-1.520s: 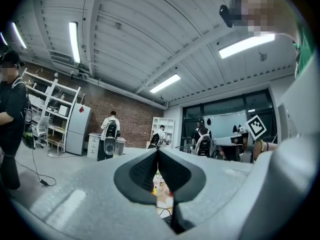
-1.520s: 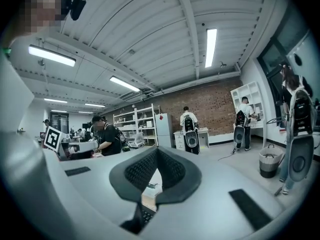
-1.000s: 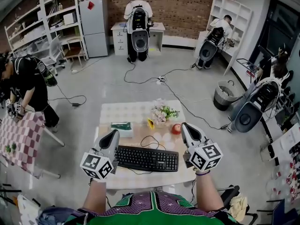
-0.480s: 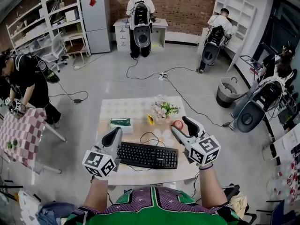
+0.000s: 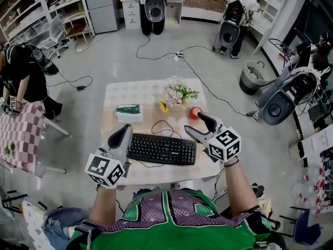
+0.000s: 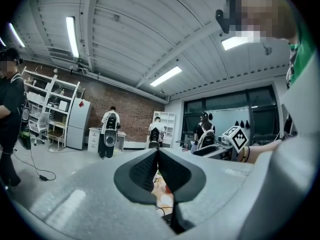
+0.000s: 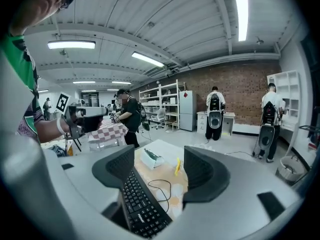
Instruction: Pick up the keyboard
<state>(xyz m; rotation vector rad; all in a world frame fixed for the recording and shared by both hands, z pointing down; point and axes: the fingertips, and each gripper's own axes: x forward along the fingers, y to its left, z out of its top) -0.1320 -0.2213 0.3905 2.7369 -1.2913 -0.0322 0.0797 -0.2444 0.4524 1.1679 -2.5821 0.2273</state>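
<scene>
My right gripper (image 5: 194, 123) has its jaws spread wide; they have just been opening. In the right gripper view, the near end of the black keyboard (image 7: 142, 204) shows low in the gap between the pads (image 7: 119, 170), and neither pad presses on it. My left gripper (image 6: 157, 156) is closed, its two dark pads meeting with nothing between them.

From the head view, the keyboard (image 5: 161, 149) lies flat near the front edge of a pale table (image 5: 135, 95). The left gripper (image 5: 126, 129) hovers just beside the keyboard's left end and the right gripper sits by its right end. A thin black cable (image 5: 156, 125) loops behind the keyboard. Farther back stand a green tissue box (image 5: 128, 112), a small bunch of flowers (image 5: 178, 94) and a red apple (image 5: 194, 112), which is near the right gripper's tips.
</scene>
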